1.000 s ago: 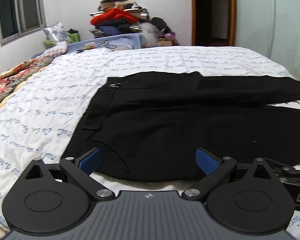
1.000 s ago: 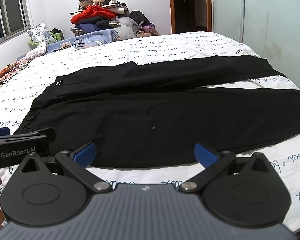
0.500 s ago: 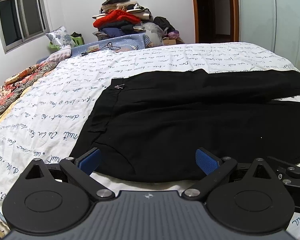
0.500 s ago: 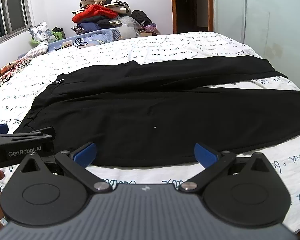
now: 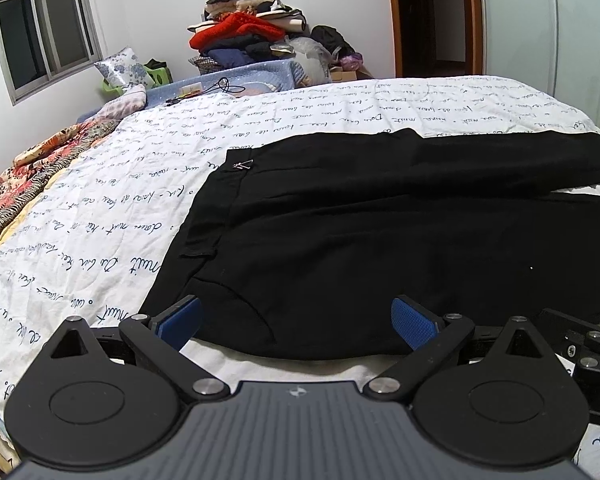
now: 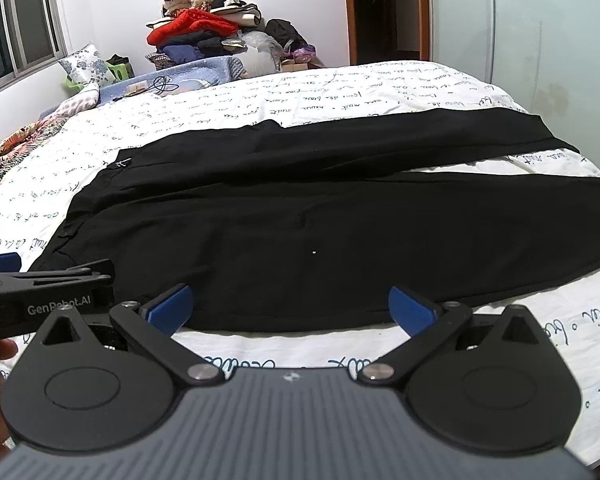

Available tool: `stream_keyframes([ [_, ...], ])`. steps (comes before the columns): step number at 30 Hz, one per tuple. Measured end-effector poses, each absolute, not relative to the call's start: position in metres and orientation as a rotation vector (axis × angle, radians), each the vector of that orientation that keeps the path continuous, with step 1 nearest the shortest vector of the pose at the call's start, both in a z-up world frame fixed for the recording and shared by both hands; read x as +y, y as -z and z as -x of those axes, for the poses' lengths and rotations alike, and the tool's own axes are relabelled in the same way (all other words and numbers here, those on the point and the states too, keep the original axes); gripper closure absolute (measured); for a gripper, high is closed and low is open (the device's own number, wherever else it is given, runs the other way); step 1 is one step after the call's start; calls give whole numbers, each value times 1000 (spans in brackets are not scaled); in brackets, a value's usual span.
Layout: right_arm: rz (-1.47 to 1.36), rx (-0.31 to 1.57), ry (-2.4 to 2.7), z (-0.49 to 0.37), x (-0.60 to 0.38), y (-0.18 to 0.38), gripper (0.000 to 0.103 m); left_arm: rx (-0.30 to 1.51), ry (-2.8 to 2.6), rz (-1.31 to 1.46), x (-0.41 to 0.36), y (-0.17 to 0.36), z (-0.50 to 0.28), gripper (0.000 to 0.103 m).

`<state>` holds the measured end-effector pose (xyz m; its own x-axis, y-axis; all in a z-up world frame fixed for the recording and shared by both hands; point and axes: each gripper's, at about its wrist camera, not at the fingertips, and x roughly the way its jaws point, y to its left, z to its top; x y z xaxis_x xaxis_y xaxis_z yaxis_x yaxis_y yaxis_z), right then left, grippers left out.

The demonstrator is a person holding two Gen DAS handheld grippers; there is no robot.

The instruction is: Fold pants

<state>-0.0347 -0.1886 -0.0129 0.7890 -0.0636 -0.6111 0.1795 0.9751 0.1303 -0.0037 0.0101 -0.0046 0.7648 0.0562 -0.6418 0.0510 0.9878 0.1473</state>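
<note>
One pair of black pants [image 5: 380,240] lies flat on the script-printed bedsheet [image 5: 100,248]. Your left gripper [image 5: 296,316], marked "GenRobot.AI" in the right wrist view, and your right gripper [image 6: 290,306] hover released at its near edge.

A: How much of the black pants [image 5: 380,240] shows in the left wrist view?

B: Not all. Both legs run off the right edge, so the hems are cut off there. The near edge sits behind the left tongs [image 5: 296,316].

A: And the right wrist view?

B: The near leg's hem is cut off by the right edge. The small metal tag [image 6: 123,163] at the waist is too small to make out.

A: The writing on the bedsheet [image 6: 340,88]?

B: Too small to read farther back.

A: The clothes pile [image 5: 244,28]?

B: Single garments mostly can't be told apart.
</note>
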Motion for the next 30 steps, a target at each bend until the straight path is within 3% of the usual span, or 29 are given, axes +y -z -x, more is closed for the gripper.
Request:
stream_keyframes([
  [23,-162,664,97,29,-183,15,0,713,-14,-176,10,10,-1,1],
  [30,-81,568,20,16,-183,1,0,669,-37,-207,19,4,-16,1],
])
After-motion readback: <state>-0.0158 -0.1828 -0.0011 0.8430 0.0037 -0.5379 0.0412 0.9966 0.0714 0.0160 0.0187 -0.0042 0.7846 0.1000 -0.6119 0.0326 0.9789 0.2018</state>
